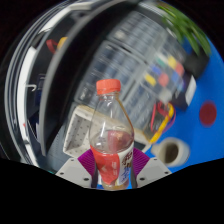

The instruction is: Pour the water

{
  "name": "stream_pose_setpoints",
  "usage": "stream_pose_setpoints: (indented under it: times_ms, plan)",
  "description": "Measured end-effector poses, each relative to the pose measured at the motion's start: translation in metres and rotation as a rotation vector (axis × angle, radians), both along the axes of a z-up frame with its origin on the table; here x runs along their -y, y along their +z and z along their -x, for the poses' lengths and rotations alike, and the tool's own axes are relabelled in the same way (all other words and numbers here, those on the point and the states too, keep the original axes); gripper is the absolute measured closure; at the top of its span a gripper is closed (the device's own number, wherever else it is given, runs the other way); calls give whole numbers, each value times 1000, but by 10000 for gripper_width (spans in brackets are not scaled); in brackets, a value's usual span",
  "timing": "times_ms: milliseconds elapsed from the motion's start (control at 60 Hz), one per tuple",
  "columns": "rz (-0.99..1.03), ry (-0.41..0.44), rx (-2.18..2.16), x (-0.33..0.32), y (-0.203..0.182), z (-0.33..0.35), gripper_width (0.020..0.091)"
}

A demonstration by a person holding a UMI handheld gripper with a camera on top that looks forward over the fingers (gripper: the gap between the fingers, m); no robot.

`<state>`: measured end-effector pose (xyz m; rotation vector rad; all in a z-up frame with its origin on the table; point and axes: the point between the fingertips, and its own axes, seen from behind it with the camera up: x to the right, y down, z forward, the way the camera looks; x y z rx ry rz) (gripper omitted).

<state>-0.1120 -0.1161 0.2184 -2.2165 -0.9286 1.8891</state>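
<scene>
Gripper: the gripper (113, 168) shows at the near side of the scene, both fingers reaching forward, each with a purple pad on its inner face.
Fingers: they are pinching the bottle, one pad (88, 162) pressing on its left side and the other on its right side.
Bottle: a clear plastic bottle (111, 135) with a red cap (108, 87) and a red label around its lower part; it stands upright between the fingers.
Water: I cannot tell how much liquid is inside.
Table: a blue surface (200, 135) lies to the right, beyond the fingers, with a red round spot (208, 113) on it.
Cup: a white round container (169, 151), open on top, stands just right of the bottle, near the right finger.
Far side: a dark curved object (45, 60) fills the left; its details are not clear.
</scene>
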Motion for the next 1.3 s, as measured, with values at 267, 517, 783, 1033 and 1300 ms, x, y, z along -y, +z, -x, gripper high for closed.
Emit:
stream_pose_setpoints:
  times_ms: [267, 517, 783, 1033, 1300]
  plan:
    - [-644, -101, -169, -123, 46, 6, 645]
    - [-966, -133, -96, -222, -28, 8, 647]
    - [-1052, -76, -54, -248, -112, 16, 647]
    - [-1026, -85, -96, -245, -133, 17, 611]
    - [-1029, -85, -24, -246, -148, 6, 384]
